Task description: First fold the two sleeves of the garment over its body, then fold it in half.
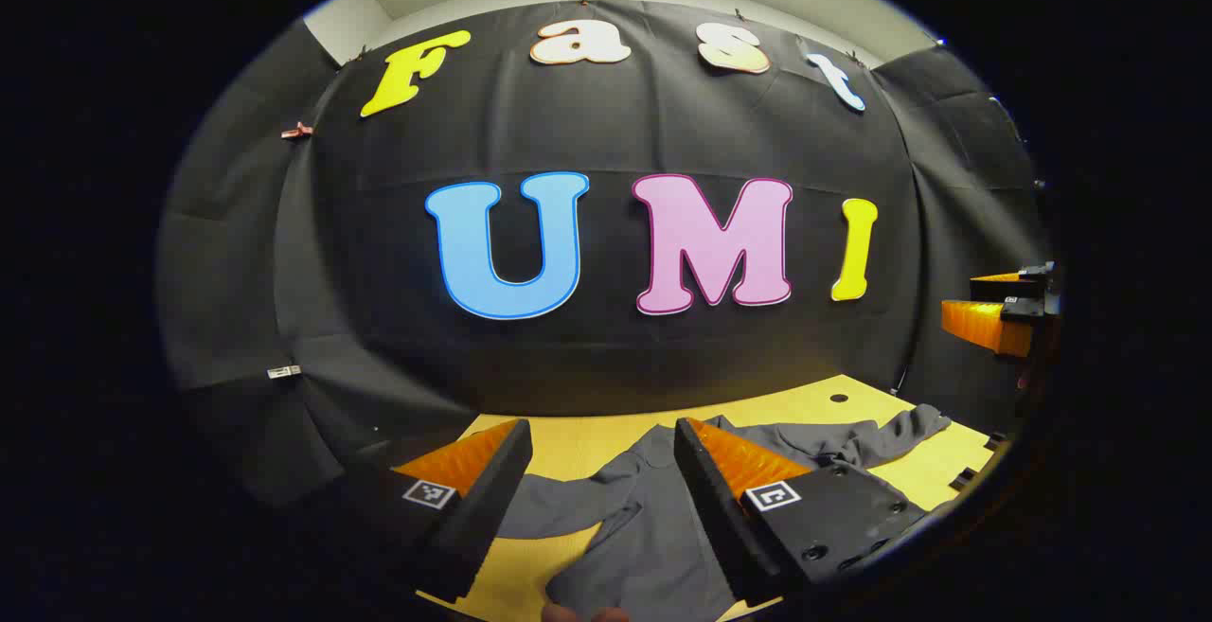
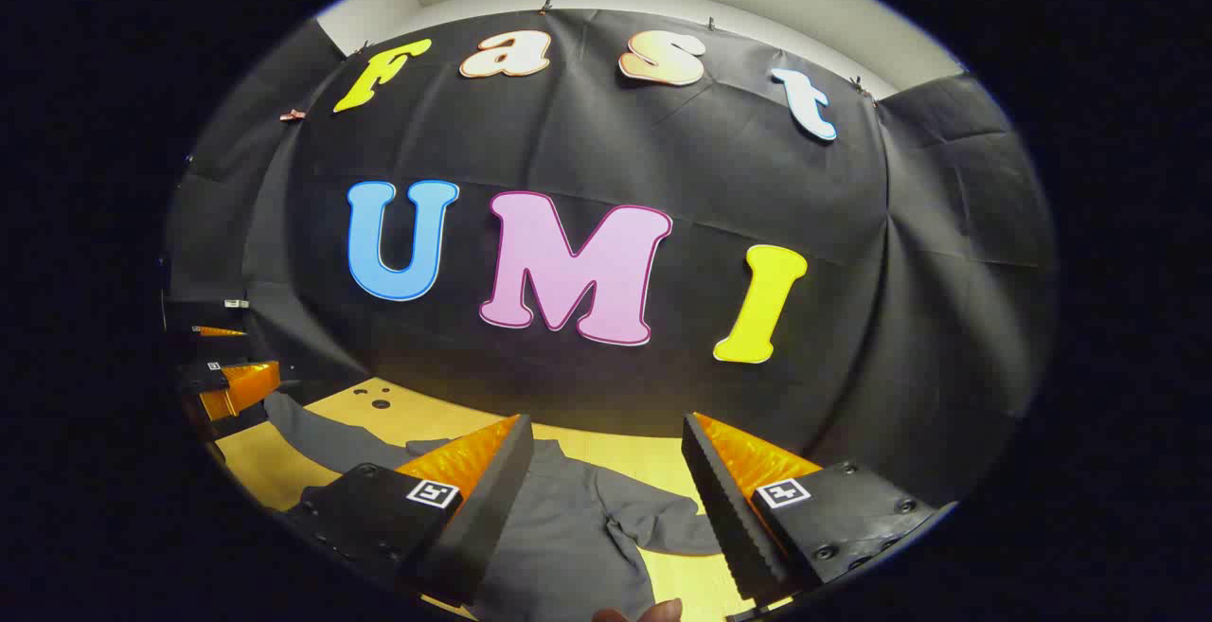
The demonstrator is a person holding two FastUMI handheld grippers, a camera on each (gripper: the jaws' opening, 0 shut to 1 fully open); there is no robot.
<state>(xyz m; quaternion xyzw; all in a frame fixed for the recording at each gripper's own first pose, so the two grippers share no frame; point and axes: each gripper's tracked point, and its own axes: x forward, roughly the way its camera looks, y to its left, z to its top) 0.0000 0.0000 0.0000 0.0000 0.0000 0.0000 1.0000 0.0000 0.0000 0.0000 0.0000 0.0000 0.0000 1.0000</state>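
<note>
Count: one grey garment (image 1: pixel 653 527) with two sleeves, one on each side, lying on one yellow desk (image 1: pixel 568 442), plus two tongs, left (image 1: pixel 603 452) and right (image 2: pixel 606 447).

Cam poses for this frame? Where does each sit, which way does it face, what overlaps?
Left gripper view: rides the left hand-held gripper, raised, facing the booth wall over the grey long-sleeved fabric garment; own open fingers show, and the right hand-held gripper at the right edge.
Right gripper view: rides the right hand-held gripper, same heading; own open fingers show, left one far left.
Shared: the garment, the yellow wooden table, the wall.
</note>
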